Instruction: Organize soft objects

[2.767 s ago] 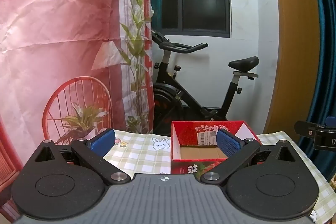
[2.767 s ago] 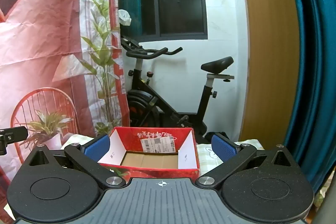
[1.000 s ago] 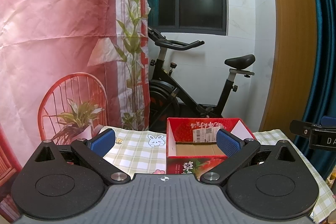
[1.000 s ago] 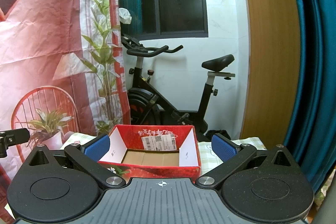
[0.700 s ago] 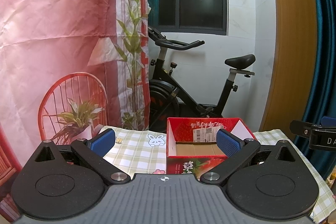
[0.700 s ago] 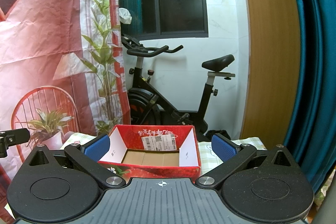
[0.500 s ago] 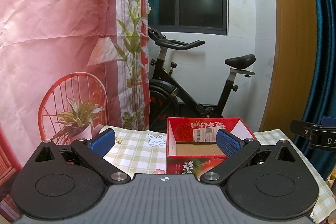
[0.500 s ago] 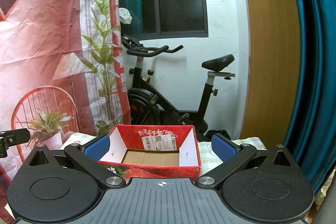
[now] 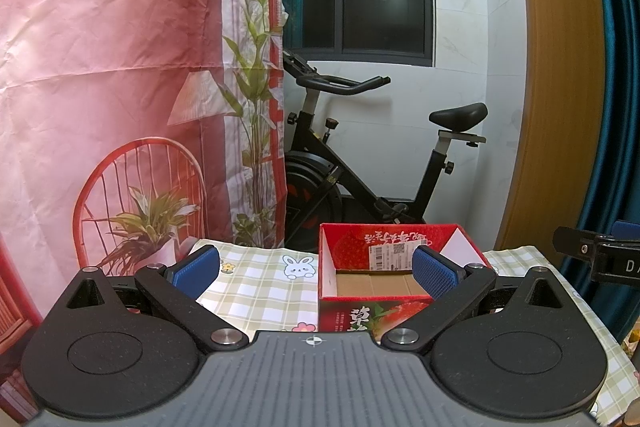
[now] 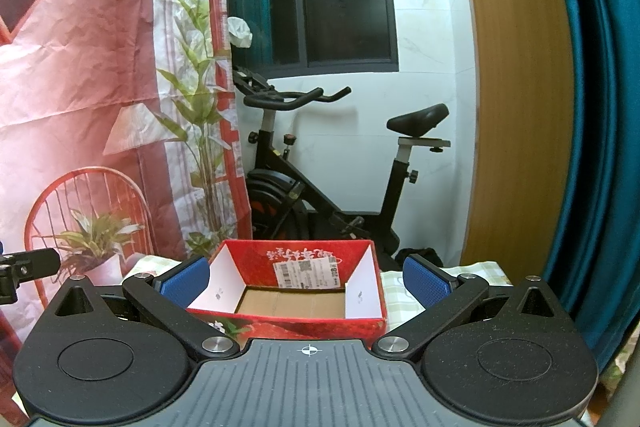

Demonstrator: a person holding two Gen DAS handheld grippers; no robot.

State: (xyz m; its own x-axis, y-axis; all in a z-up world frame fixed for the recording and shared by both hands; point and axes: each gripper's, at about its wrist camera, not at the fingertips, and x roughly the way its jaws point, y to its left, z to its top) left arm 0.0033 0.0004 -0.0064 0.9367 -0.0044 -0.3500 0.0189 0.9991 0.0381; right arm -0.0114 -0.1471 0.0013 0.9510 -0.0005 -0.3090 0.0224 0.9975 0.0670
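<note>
A red cardboard box with a strawberry print stands open-topped on the checked tablecloth. Its brown floor shows, with nothing lying on the part I can see. My left gripper hangs open in front of the box, which sits toward its right finger. The right gripper is open too, with the box centred between its blue pads. No soft object appears in either view. The right gripper's tip shows at the right edge of the left wrist view.
A black exercise bike stands behind the table against a white wall. A pink printed backdrop hangs at left, a wooden panel and teal curtain at right. The tablecloth carries bunny and flower prints.
Compared with 2.8 s ago the left wrist view has shifted slightly, so the box sits a little lower and further left. Over the last second nothing has moved.
</note>
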